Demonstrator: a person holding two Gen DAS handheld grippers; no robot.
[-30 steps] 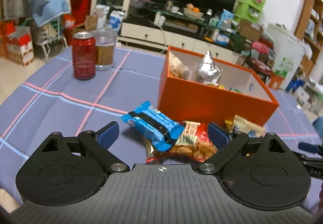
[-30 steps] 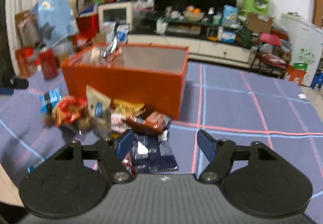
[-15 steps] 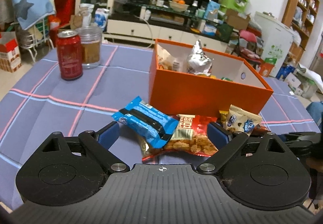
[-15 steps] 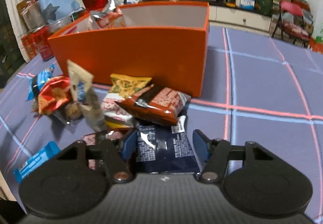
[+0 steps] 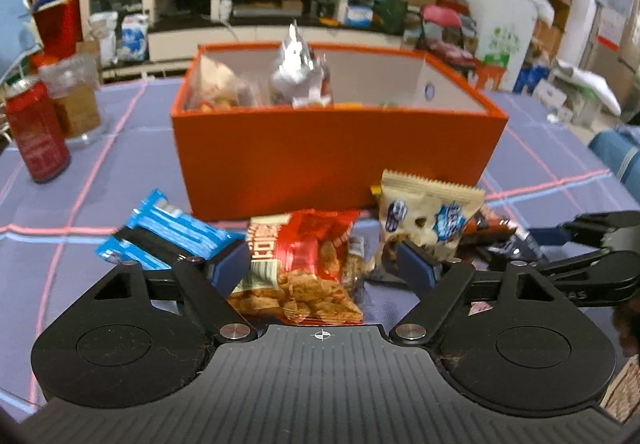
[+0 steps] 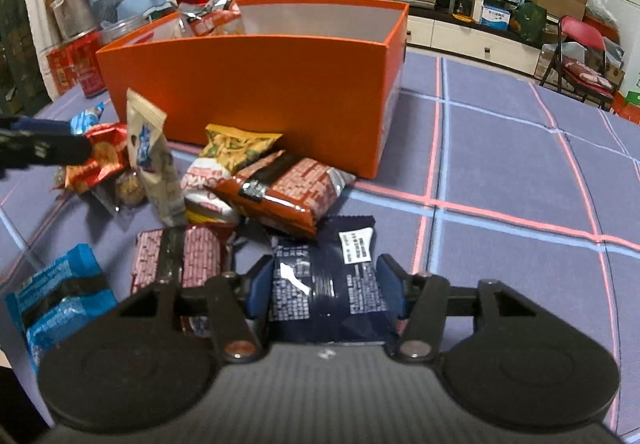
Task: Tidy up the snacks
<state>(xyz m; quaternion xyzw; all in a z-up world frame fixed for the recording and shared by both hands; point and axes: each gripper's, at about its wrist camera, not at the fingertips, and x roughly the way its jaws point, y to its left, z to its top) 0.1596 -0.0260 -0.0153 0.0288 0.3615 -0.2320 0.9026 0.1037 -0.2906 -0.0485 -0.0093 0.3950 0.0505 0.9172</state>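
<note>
An orange box (image 5: 336, 155) holds a silver packet (image 5: 298, 71) and other snacks; it also shows in the right wrist view (image 6: 256, 83). Loose snack packets lie in front of it. My left gripper (image 5: 320, 268) is open, its fingers on either side of a red snack packet (image 5: 304, 272) on the table. A blue packet (image 5: 168, 232) lies left of it, a beige packet (image 5: 424, 211) right. My right gripper (image 6: 322, 290) is open around a dark navy packet (image 6: 324, 284), its pads close to the packet's sides. The right gripper also shows in the left wrist view (image 5: 568, 244).
A red can (image 5: 36, 135) and a glass jar (image 5: 76, 103) stand at the table's left. In the right wrist view a brown packet (image 6: 284, 195), a yellow packet (image 6: 236, 143), a pink packet (image 6: 180, 260) and a blue packet (image 6: 56, 304) lie nearby. Purple checked cloth (image 6: 520, 171) covers the table.
Both grippers have moved forward and down onto the pile. The left now straddles the red packet. The right has narrowed around the navy packet.
</note>
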